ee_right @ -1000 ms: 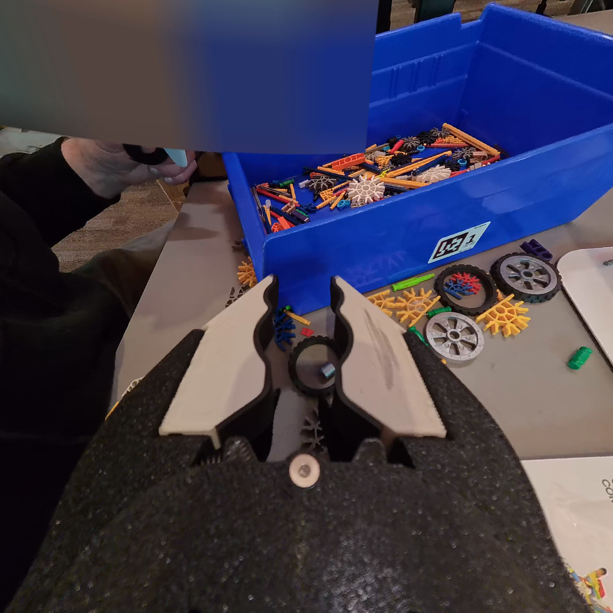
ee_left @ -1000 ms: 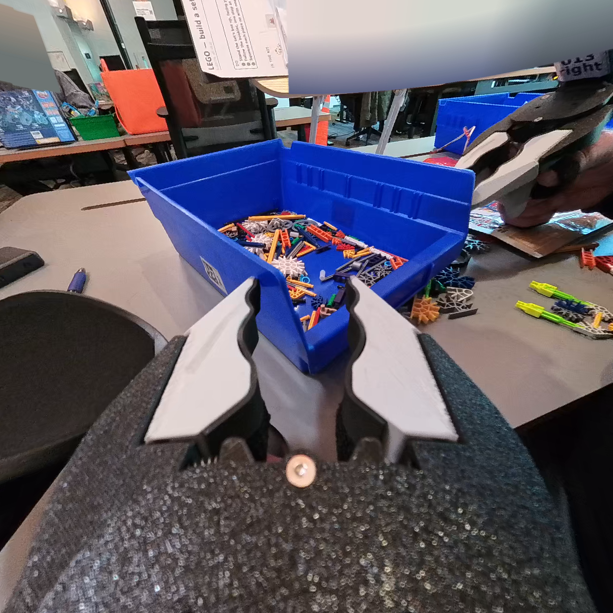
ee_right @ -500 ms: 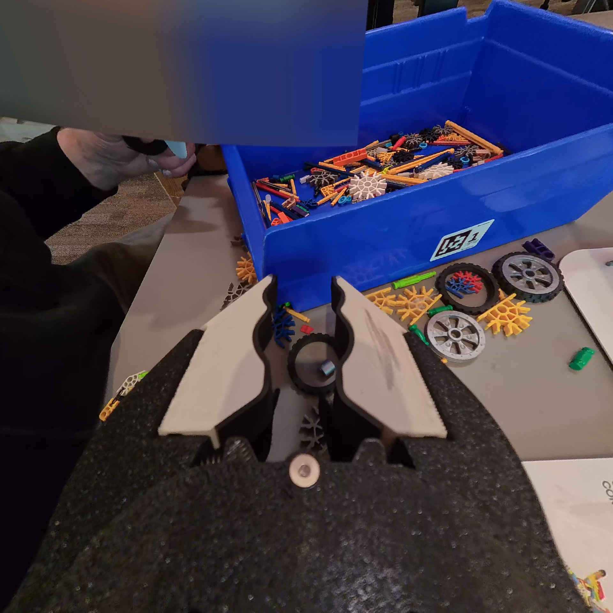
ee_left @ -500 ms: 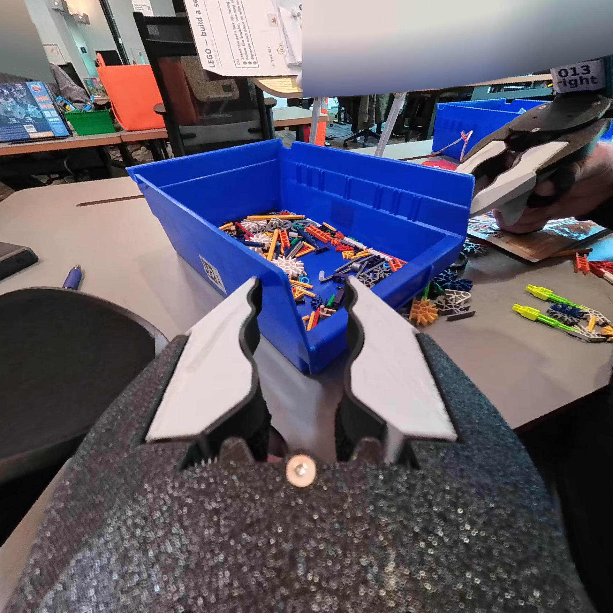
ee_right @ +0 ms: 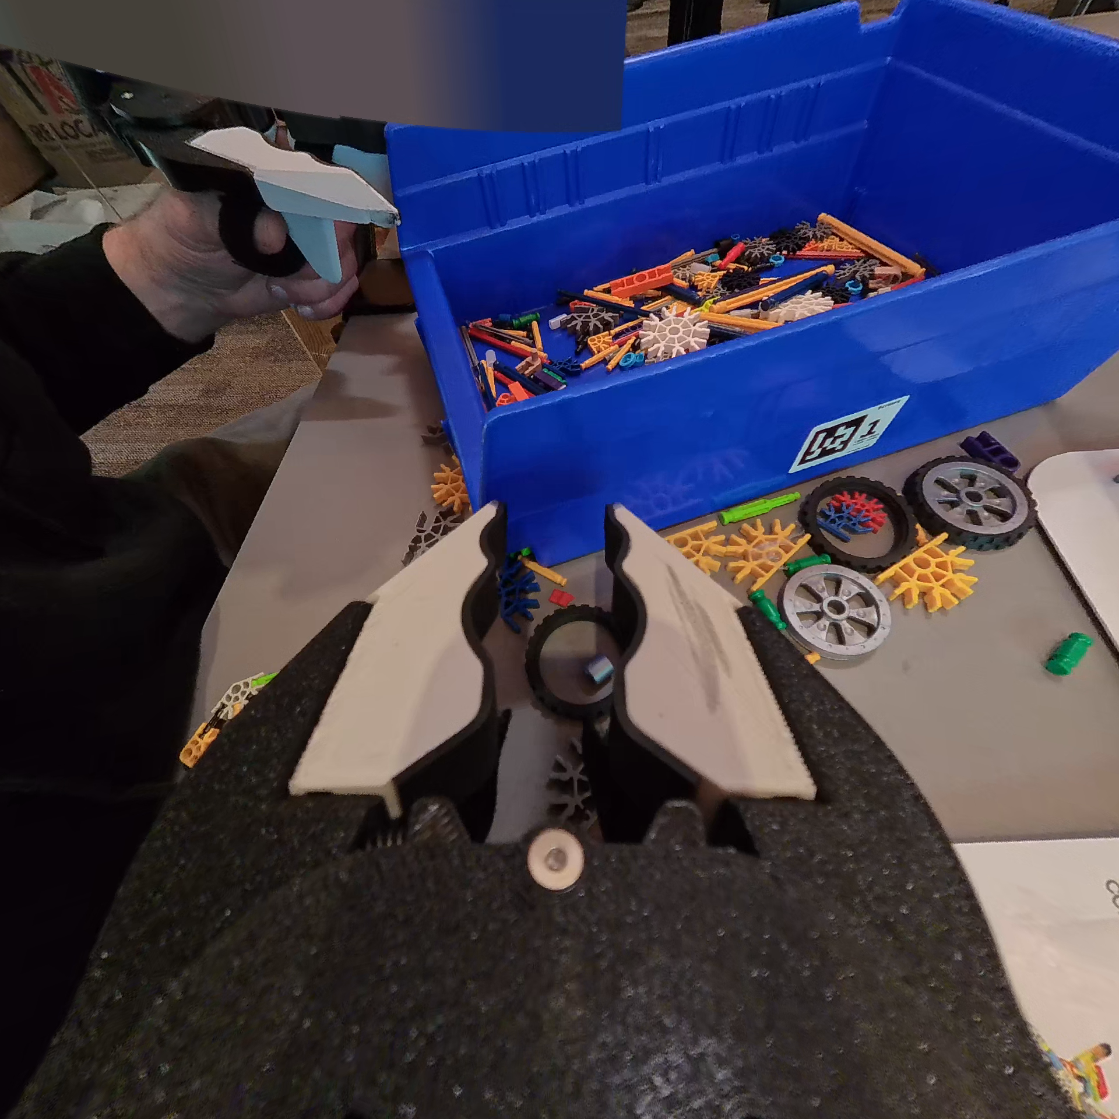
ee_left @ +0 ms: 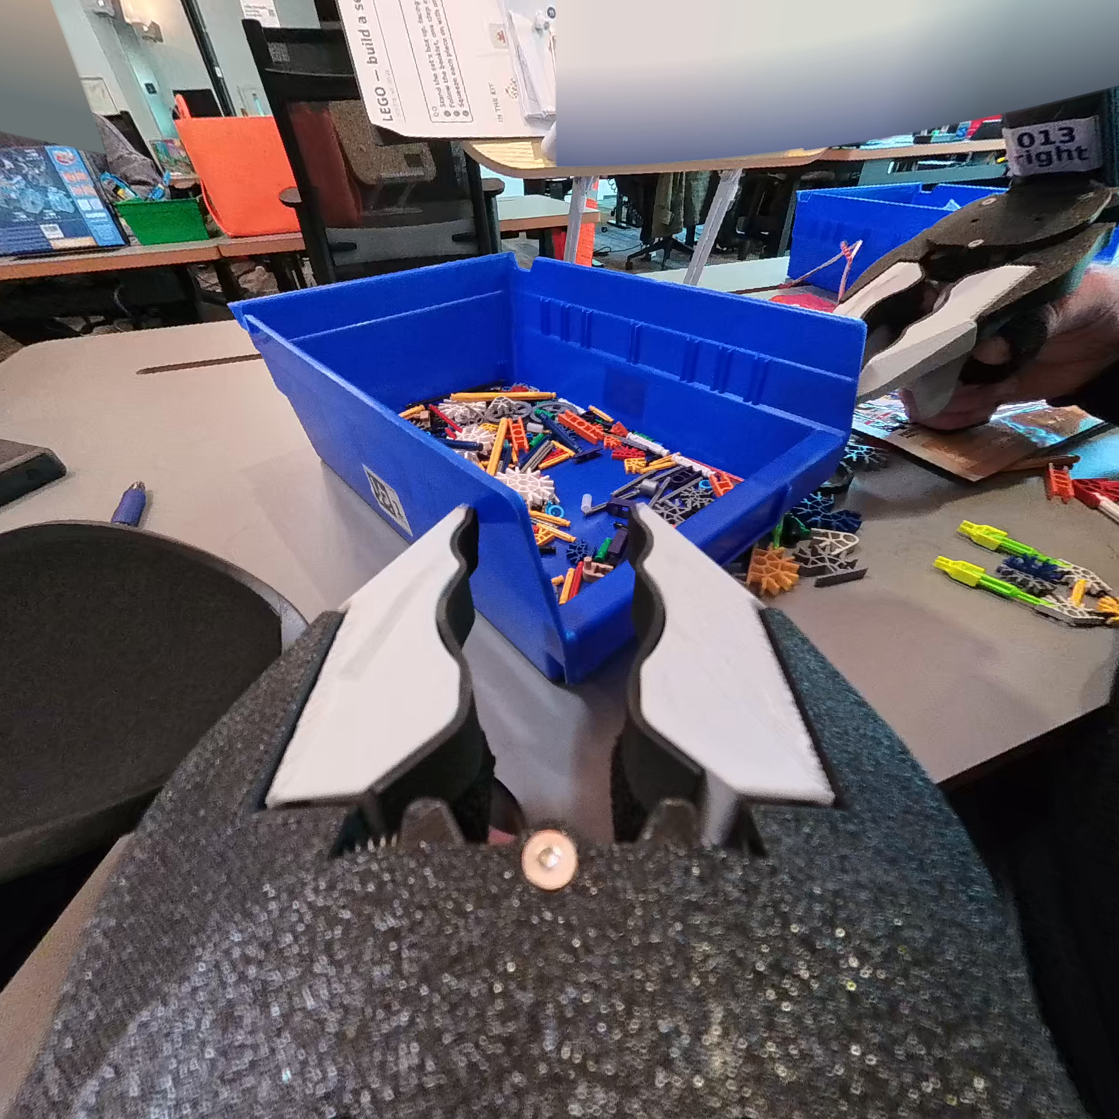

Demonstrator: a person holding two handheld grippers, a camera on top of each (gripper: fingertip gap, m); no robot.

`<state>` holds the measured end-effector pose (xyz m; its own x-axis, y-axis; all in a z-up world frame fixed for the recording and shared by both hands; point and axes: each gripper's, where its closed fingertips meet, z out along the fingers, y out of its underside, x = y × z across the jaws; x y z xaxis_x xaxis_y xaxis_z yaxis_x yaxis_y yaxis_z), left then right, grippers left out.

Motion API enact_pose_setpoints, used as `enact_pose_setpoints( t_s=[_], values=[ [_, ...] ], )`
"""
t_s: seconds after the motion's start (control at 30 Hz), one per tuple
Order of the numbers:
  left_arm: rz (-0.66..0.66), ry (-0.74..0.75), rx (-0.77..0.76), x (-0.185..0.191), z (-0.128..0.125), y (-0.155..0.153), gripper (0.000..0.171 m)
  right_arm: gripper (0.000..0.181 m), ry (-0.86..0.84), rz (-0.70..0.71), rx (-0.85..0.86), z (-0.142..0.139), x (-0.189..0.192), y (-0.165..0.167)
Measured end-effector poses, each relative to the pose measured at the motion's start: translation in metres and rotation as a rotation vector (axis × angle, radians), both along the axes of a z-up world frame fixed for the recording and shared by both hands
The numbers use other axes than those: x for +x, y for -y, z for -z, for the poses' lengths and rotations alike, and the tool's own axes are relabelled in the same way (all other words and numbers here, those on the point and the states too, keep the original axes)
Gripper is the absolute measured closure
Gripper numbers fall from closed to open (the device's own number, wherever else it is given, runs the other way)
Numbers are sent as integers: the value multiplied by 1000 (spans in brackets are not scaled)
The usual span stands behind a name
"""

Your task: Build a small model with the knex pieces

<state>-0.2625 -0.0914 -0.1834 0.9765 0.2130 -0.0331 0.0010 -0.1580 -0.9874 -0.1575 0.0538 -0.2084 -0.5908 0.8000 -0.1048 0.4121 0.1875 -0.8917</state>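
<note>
Now both jaws agape and empty: blue bin (ee_left: 605,642) corner before the left, black tyre (ee_right: 569,663) below the right.

Two close wrist cameras face the same blue parts bin (ee_left: 611,642) (ee_right: 666,448) from adjoining sides, each looking over a corner.

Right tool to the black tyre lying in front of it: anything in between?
Nothing visible. The right tool is open; the black tyre shows in the gap between its fingers. A small blue-grey piece lies inside the tyre's ring; a blue connector lies beyond it.
</note>
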Motion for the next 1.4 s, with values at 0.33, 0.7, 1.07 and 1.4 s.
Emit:
enact_pose_setpoints(
  t_s=[0.33, 0.7, 1.07, 1.4],
  values=[
    [-42, -32, 6, -3, -17, 3, 112, 149, 9, -4, -16, 2, 0, -1],
    [-44, -326, -144, -32, -89, -8, 116, 148, 21, 6, -48, 5, -1, -6],
    [226, -508, -515, -75, -90, -129, 140, 148, 11, 5, -39, 4, 1, -7],
    [572, -374, -846, -80, 4, -197, 131, 148, 15, 1, -43, 6, 2, -8]
  ],
)
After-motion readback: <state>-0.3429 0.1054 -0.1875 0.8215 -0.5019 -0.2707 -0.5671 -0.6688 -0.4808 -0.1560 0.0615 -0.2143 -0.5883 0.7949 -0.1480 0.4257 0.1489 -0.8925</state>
